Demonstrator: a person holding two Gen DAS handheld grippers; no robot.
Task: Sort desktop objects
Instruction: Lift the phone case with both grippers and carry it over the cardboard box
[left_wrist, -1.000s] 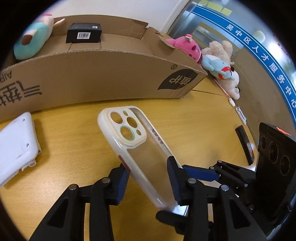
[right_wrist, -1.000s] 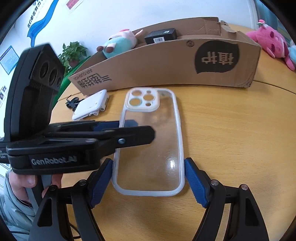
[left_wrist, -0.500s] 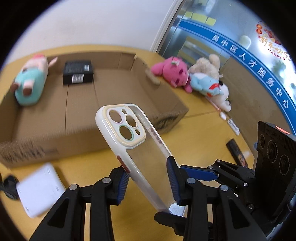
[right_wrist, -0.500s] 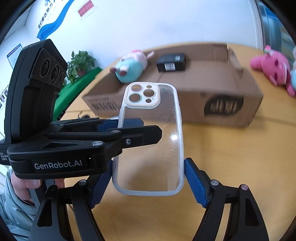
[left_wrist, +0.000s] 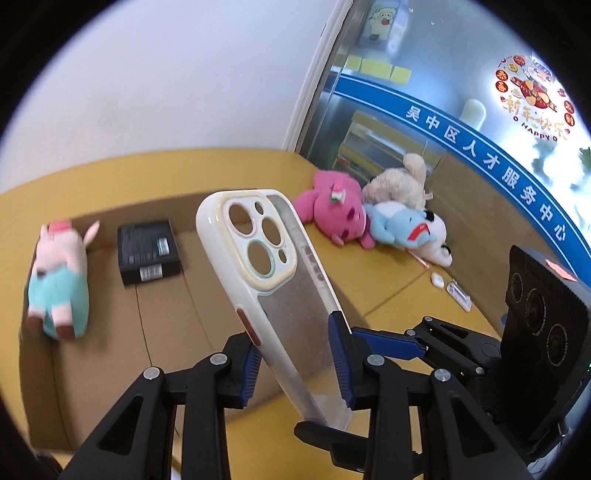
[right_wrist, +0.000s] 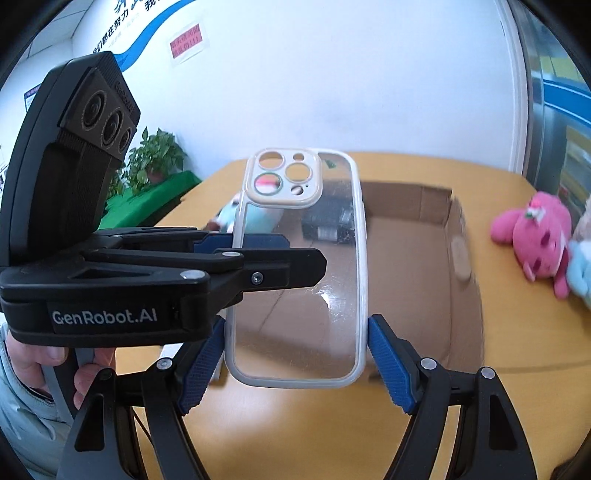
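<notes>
— Where is the phone case (right_wrist: 295, 295)?

— In the air, held from two sides, with the open cardboard box (left_wrist: 166, 332) behind and below it. It is clear-backed with a white rim, and its camera cut-outs are at the far end.

— And the right tongs (right_wrist: 295, 354)?

— Their blue pads (right_wrist: 388, 362) press on the two long edges near the case's lower end, so they are pinching it across its width.

— The left tongs (left_wrist: 295, 350)?

— They come in from the side. Their jaws have just been closing with the case between them, and the pads sit against it, one on each face. A hand (right_wrist: 48, 365) grips their handle.

— What lies in the box?

— A pink-and-teal pig plush (left_wrist: 59, 280) on its side, and beside it a small black carton (left_wrist: 147, 251) with a barcode label.

— Anything outside it?

— On the yellow surface (left_wrist: 388, 280), a pink plush (left_wrist: 332, 214) lies against a blue one (left_wrist: 399, 229) and a cream one (left_wrist: 399, 181), by the glass wall.
</notes>
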